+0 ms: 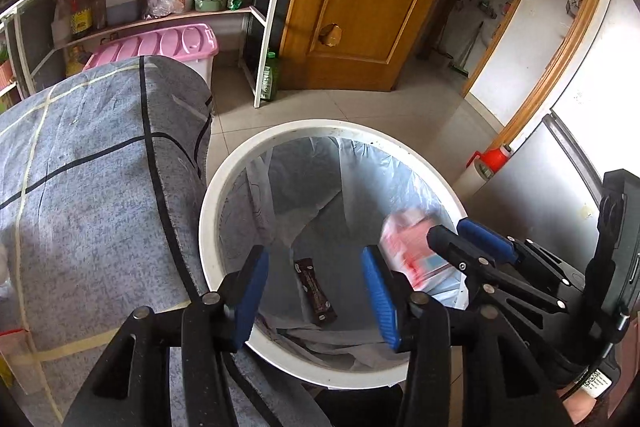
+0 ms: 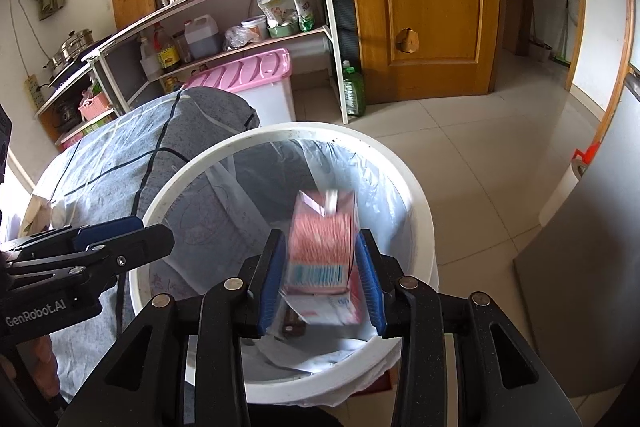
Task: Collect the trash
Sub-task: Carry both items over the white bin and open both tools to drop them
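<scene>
From my left wrist, my left fingers [image 1: 316, 293] are released and empty over the white bin [image 1: 224, 187], with the brown wrapper [image 1: 315, 291] already lying on its liner [image 1: 360, 171]; best to keep this hand still and clear of the rim. From my right wrist, my right fingers [image 2: 320, 279] flank the blurred pink carton [image 2: 322, 255], seemingly slipping free above the bin's mouth. I judge spreading them wider, directly over the centre, drops it cleanly inside.
</scene>
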